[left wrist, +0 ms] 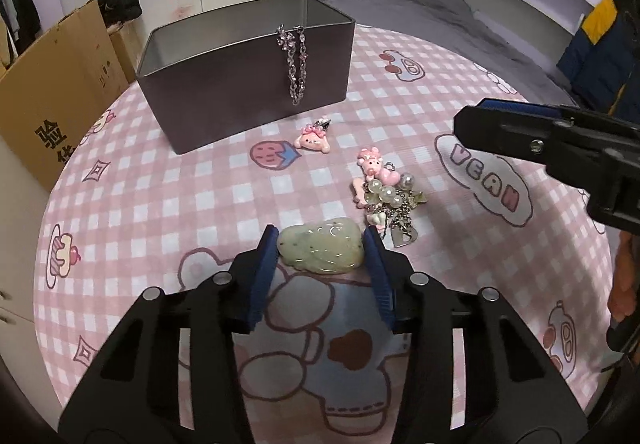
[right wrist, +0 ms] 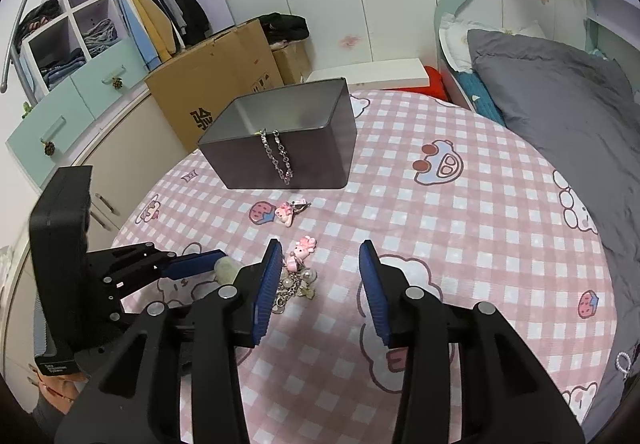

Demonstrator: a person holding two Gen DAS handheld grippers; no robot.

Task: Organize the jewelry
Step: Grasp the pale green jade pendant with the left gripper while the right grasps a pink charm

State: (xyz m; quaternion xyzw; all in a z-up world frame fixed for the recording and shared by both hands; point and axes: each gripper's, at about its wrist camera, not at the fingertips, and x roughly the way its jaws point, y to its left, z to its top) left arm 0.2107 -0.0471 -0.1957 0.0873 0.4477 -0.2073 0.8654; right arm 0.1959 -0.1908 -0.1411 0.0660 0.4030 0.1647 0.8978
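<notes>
Pinching a pale green jade pendant btwn both blue pads, the left gripper jaws are closed on its two sides, low over the pink checked cloth on the desk; can't tell if the stone is lifted or resting on the cloth. Just right of the pendant, and a bit farther, lies a tangled charm bracelet w/ pearls, a pink figure and a heart tag, touching the cloth. Right gripper jaws are spread wide w/ nothing btwn them, hovering over the cloth; the bracelet sits just by its left pad. Farther out, near the middle, a pink bunny charm lies alone, close to the box front. Far side: a grey metal box, open top, w/ a crystal chain draped over its front rim, hanging down the outside wall. Cardboard carton stands far left beside the desk; grey bedding far right.
</notes>
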